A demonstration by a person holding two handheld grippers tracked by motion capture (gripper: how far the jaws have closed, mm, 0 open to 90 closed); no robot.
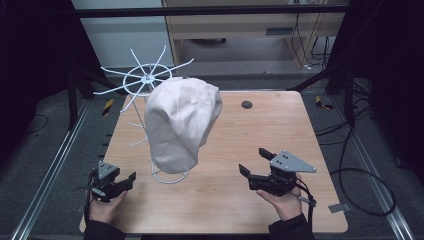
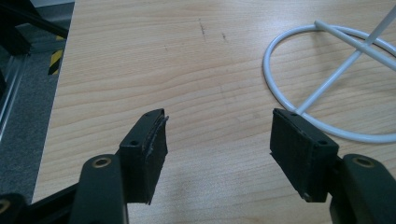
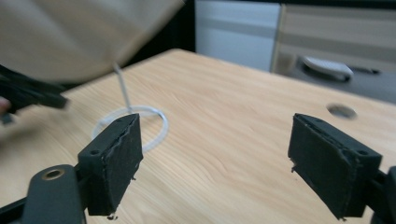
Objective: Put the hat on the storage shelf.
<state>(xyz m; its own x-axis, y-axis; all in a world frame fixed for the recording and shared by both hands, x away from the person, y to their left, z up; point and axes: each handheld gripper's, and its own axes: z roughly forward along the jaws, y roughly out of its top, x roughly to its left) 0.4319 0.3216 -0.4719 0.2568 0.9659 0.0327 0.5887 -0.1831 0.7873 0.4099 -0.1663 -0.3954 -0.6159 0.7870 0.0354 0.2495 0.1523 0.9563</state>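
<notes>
Wooden table (image 1: 280,130) bears a white wire stand (image 1: 170,176) topped by a beige cap (image 1: 181,125). Both the left gripper (image 1: 131,178) and the right gripper (image 1: 253,161) gape, released (nothing between their jaws).

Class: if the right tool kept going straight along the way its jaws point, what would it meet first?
Probably the white ring base of the hat stand, under the cap. The right tool is open and points at it over bare table; depth is hard to judge.

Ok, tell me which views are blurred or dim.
High view: dark surroundings, table evenly lit, cap sharp. Left gripper view: sharp wood grain, soft shadows under the jaws. Right gripper view: cap and the hand at left smeared, background out of focus.
</notes>
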